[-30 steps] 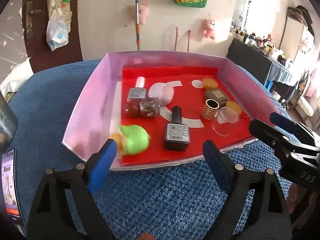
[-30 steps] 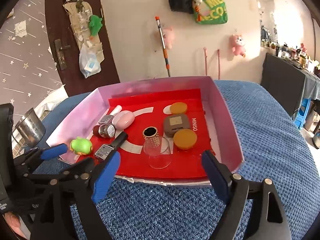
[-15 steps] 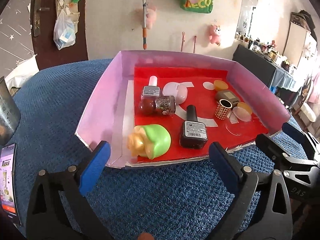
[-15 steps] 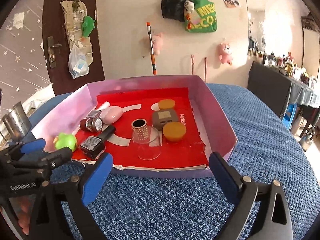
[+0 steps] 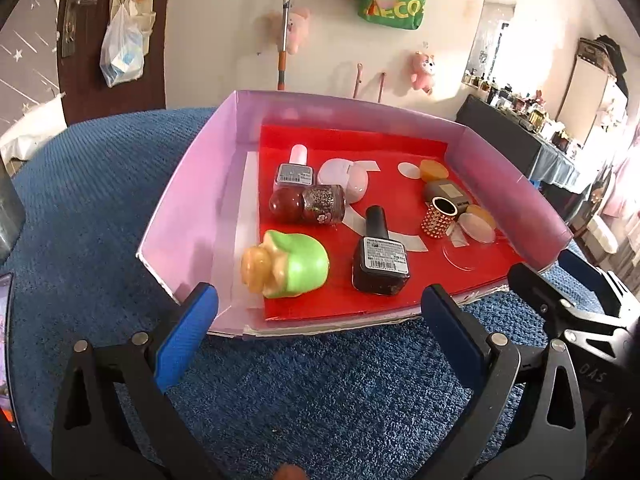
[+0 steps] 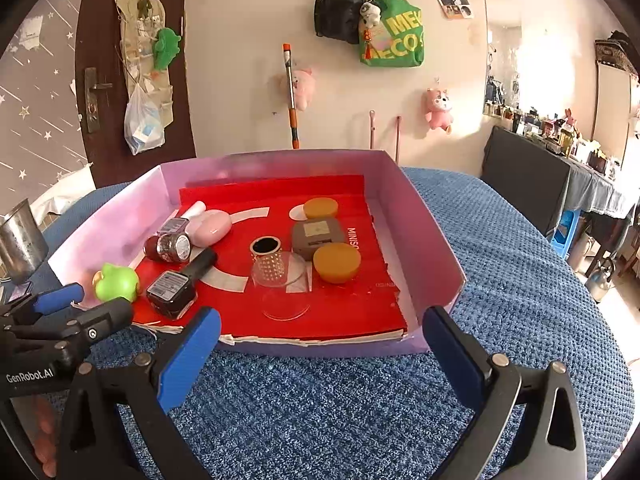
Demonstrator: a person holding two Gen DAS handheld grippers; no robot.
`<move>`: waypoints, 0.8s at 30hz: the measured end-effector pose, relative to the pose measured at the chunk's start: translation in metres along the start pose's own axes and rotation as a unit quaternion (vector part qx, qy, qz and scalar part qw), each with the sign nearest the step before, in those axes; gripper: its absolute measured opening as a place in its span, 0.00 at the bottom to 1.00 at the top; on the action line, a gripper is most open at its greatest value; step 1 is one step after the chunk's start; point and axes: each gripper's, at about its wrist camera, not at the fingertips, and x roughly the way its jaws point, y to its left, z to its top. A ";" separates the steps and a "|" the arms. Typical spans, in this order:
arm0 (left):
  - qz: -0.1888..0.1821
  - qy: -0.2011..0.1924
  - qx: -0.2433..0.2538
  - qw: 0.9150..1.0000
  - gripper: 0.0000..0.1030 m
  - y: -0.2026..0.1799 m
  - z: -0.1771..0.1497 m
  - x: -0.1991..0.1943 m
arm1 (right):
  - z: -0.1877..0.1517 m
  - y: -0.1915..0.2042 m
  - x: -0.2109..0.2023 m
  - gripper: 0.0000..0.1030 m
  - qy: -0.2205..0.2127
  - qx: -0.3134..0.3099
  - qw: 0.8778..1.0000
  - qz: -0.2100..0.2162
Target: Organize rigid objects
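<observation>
A pink box (image 5: 192, 184) with a red liner lies on the blue cloth. Inside it lie a green figure (image 5: 296, 264), a black polish bottle (image 5: 380, 264), a red glitter bottle (image 5: 308, 208), a pink case (image 5: 348, 178), a gold studded ring (image 5: 438, 220) and a clear dish (image 6: 280, 276). My left gripper (image 5: 320, 308) hovers at the box's near edge, its jaws opening with nothing between them. My right gripper (image 6: 320, 320) stands at the same edge further right, jaws also opening and empty. An orange disc (image 6: 336, 262) lies next to a grey compact (image 6: 318, 236).
A metal cup (image 6: 20, 240) stands on the cloth left of the box. A phone (image 5: 4, 340) lies at the far left edge. Blue cloth (image 6: 520, 280) stretches right of the box. A dark table with bottles (image 6: 532, 168) stands at the back right.
Both grippers' jaws have spread wider. Both views have tilted up a little, showing more wall. The things in the box have not moved.
</observation>
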 end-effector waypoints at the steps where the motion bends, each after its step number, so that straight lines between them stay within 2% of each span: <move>1: 0.006 -0.004 0.005 1.000 1.00 -0.002 0.000 -0.001 | 0.000 -0.001 0.000 1.00 -0.001 0.003 1.000 0.001; 15: 0.007 -0.005 0.003 1.000 1.00 -0.002 -0.001 -0.001 | 0.000 0.005 0.005 1.00 0.013 -0.014 1.000 -0.023; 24: 0.008 -0.006 0.002 1.000 1.00 -0.001 -0.001 0.000 | 0.000 0.005 0.004 1.00 0.013 -0.013 1.000 -0.022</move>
